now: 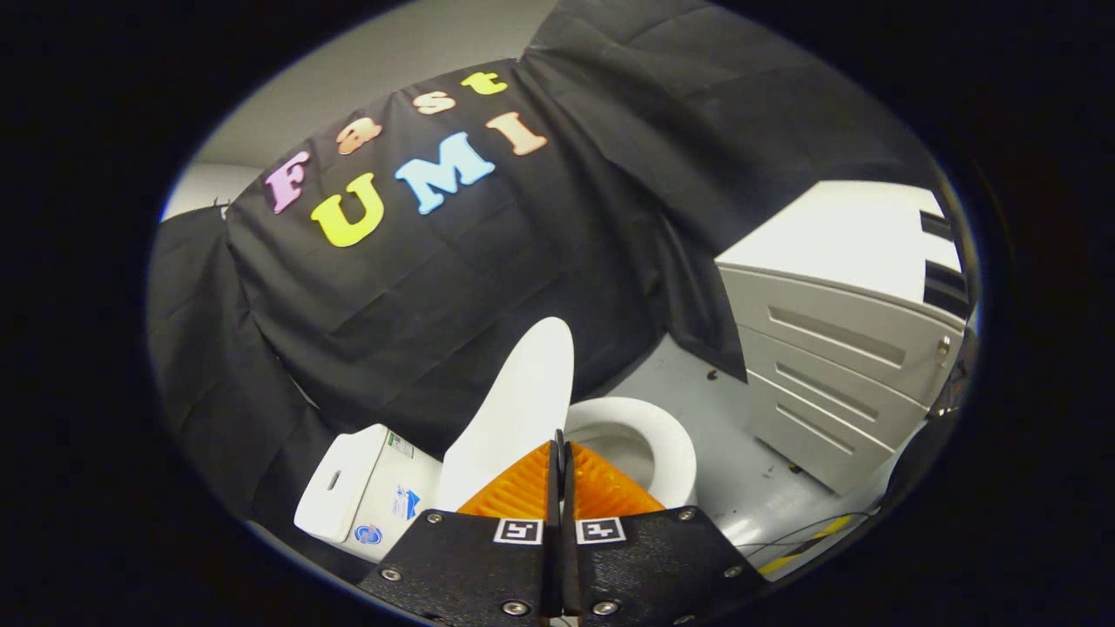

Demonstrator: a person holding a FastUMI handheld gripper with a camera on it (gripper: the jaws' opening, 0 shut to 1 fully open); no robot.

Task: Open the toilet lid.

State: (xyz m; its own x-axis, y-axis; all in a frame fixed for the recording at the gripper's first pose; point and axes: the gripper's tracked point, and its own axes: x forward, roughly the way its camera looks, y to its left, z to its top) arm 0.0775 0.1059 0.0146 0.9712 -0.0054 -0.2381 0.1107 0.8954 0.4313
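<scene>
The toilet lid (523, 401) is seen raised, standing nearly upright just ahead of the jaws, its lower edge hidden behind the left fingertip. The jaws of the gripper (560, 453) are brought together, with only a thin slit left between the two fingertips (514, 496), and nothing is held between them. Whether the lid is touched by the fingers cannot be told. Just beyond the right finger the open toilet bowl (671, 444) is exposed, its rim rounded and its hollow partly covered by the fingertip. Beside the lid, on the far side from the bowl, the cistern (348, 488) is seen, with a flush button on top and stickers on its face. Behind all this the booth's black cloth wall (488, 287) is hung. Beyond the bowl, well apart across a pale floor (697, 392), a grey drawer cabinet (827, 366) is stood. Cables and a yellow-and-black strip (806, 540) are laid on the floor near the cabinet's foot.
</scene>
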